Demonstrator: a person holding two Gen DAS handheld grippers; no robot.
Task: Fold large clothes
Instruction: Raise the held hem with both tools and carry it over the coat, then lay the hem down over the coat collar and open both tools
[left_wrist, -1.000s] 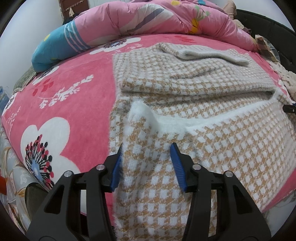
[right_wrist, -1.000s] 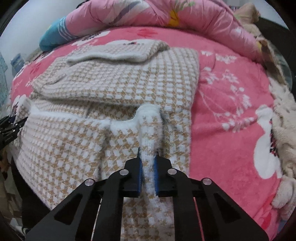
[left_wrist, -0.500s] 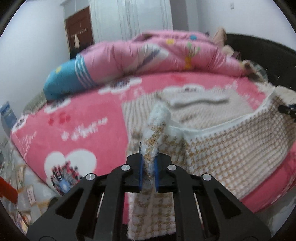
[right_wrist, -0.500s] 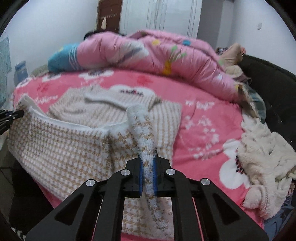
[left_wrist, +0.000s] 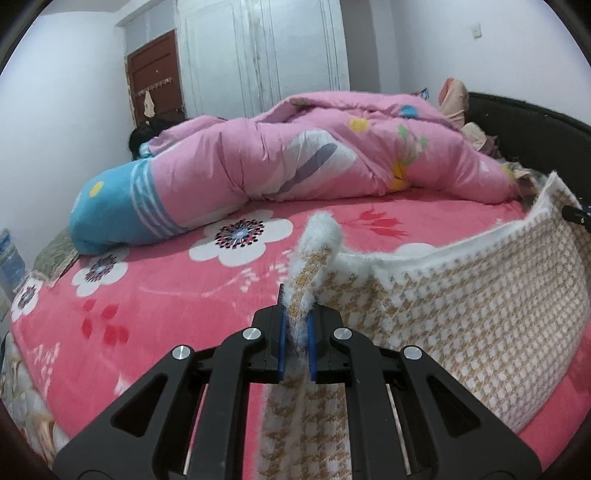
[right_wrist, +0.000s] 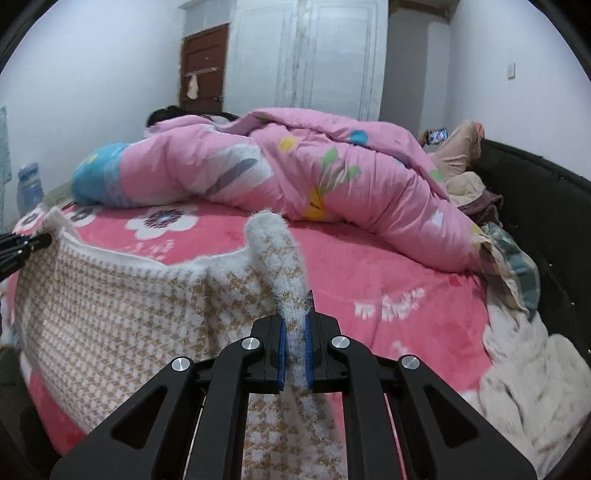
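Houndstooth sweater hangs above the pink bedspread, stretched for folding. Left gripper and right gripper each pinch its fuzzy hem.

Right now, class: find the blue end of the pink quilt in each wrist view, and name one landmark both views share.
Left wrist view: blue end of the pink quilt, left of centre on the bed.
Right wrist view: blue end, far left, upper half.
Shared landmark: brown door.

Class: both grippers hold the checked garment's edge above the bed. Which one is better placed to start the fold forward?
Neither clearly: left gripper and right gripper each clamp a corner of the checked garment, lifted level.
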